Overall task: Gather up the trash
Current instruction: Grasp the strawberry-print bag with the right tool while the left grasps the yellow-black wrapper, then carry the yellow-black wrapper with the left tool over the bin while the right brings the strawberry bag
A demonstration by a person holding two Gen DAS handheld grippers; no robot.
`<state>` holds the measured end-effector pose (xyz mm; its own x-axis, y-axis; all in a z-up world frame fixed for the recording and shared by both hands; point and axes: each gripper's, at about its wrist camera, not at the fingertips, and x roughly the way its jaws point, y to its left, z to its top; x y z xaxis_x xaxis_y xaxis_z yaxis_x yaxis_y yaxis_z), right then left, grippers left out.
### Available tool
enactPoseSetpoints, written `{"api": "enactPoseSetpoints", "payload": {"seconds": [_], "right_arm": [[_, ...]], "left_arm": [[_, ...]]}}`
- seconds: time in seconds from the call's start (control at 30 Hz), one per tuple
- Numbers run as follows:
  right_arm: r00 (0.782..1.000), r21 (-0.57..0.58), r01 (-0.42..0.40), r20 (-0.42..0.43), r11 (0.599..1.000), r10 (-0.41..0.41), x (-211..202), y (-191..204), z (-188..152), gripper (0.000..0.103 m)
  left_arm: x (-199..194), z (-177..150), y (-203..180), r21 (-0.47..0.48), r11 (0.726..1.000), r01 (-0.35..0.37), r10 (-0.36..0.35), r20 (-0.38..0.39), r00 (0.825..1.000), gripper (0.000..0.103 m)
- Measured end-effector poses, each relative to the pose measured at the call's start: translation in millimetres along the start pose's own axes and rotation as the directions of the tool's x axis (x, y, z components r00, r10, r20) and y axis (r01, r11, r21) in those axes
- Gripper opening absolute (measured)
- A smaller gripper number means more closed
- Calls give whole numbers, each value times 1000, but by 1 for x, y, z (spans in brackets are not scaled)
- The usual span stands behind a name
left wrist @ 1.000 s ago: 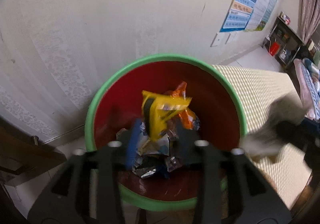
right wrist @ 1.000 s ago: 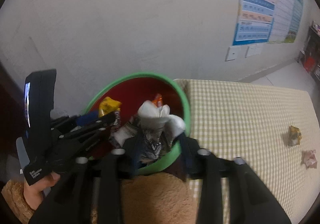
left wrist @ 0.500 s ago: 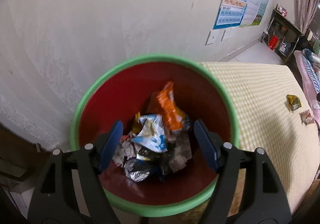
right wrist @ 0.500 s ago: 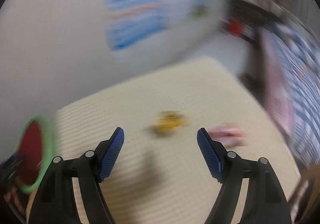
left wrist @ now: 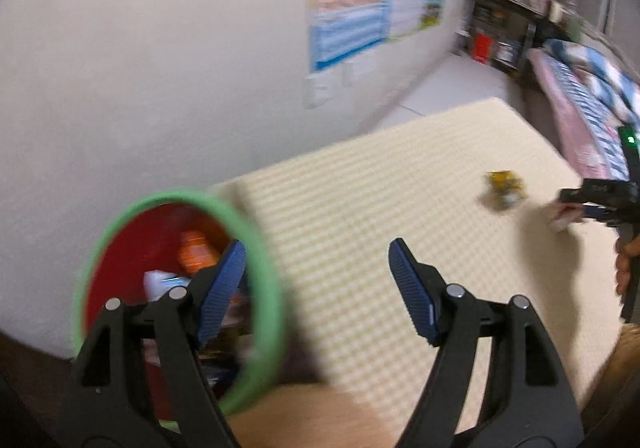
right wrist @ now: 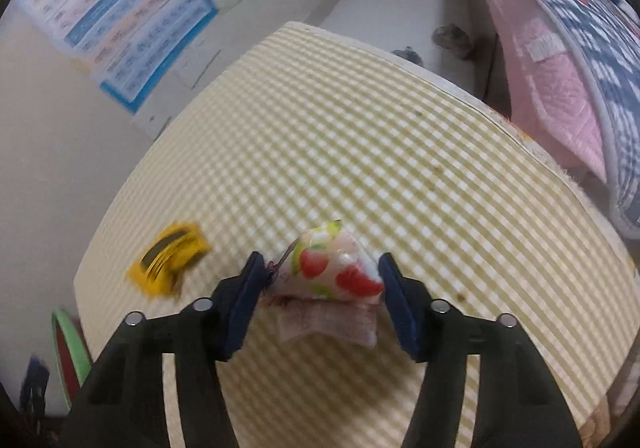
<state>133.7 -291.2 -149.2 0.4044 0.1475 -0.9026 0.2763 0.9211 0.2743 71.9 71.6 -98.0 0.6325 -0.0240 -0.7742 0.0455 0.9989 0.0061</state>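
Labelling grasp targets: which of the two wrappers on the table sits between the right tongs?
The strawberry-print wrapper, between the right tongs. The yellow wrapper lies outside them.

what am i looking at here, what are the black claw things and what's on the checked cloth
Each picture comes from a camera on a handheld claw, looking along its two blue-padded fingers; a person holds one in each hand. The left claw is open and empty beside the green-rimmed bin, which holds wrappers. The right claw has just been closing around a strawberry-print wrapper on the checked table; whether its pads press it yet is unclear. A yellow wrapper lies to its left.
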Motion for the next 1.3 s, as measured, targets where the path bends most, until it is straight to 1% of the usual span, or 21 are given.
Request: {"api": "enactPoseSetpoints", "payload": {"seconds": [0.03,0.13,0.2,0.23,0.27,0.3,0.33,0.4,0.43,0.47,0.5,0.53,0.57,0.6,0.63,0.67,0.77,0.97,1.13,1.2,1.3], "right_arm": [[1000,5,-31,-5,1000,31,-7,-2,-4,45],[994,72,-107,-9,992,108,-32,-20,-20,45],[992,101,-125,-9,987,126,-49,-31,-36,45],[991,102,-128,-14,987,130,-52,-35,-41,45],[992,100,-125,-21,987,128,-56,-35,-48,45],[992,98,-122,-30,988,126,-57,-36,-54,45],[991,99,-122,-47,988,127,-54,-38,-59,45],[984,141,-145,-80,979,158,-48,-46,-66,45],[977,178,-173,-95,969,192,-46,-50,-68,45],[963,235,-213,-113,948,244,-43,-55,-70,45],[956,263,-232,-119,937,270,-42,-58,-71,45],[951,273,-245,-117,930,285,-43,-58,-69,45],[956,254,-238,-111,938,272,-45,-54,-66,45],[964,217,-218,-102,952,244,-49,-48,-64,46],[968,197,-209,-97,958,232,-50,-45,-62,46],[969,184,-207,-97,961,228,-49,-41,-62,46],[961,190,-224,-122,956,249,-40,-35,-65,45],[965,130,-230,-98,964,243,-40,-17,-69,45],[975,75,-194,-94,978,201,-34,6,-71,45],[976,50,-198,-76,979,202,-38,15,-72,45],[984,-33,-179,-24,983,179,-49,39,-74,45]], "left_arm": [[6,5,-16,12,999,33,-33,-9,999,71],[23,19,-67,56,992,117,-116,-21,993,71],[38,28,-102,110,980,163,-160,-41,986,70],[50,34,-124,135,971,195,-187,-68,980,67],[58,38,-135,140,967,213,-203,-85,976,63],[70,42,-150,143,962,233,-219,-108,970,61],[78,46,-158,146,960,239,-222,-123,967,61],[102,49,-178,161,959,235,-207,-173,963,54],[110,50,-184,162,958,238,-206,-191,960,52],[120,51,-190,164,957,240,-203,-213,956,48],[131,50,-197,169,958,233,-190,-235,953,40],[136,49,-200,172,958,229,-182,-249,951,35],[143,47,-204,170,957,236,-185,-271,945,28],[145,46,-204,166,956,240,-188,-278,942,25],[145,45,-206,178,958,225,-173,-267,948,22],[143,45,-206,183,957,223,-170,-266,949,14],[133,43,-196,168,955,245,-196,-265,944,13],[82,37,-158,165,960,228,-199,-177,964,13],[39,18,-113,108,974,200,-184,-146,972,13],[23,8,-96,108,979,175,-162,-120,980,13],[2,-1,-80,98,981,167,-158,-94,983,13]]}}
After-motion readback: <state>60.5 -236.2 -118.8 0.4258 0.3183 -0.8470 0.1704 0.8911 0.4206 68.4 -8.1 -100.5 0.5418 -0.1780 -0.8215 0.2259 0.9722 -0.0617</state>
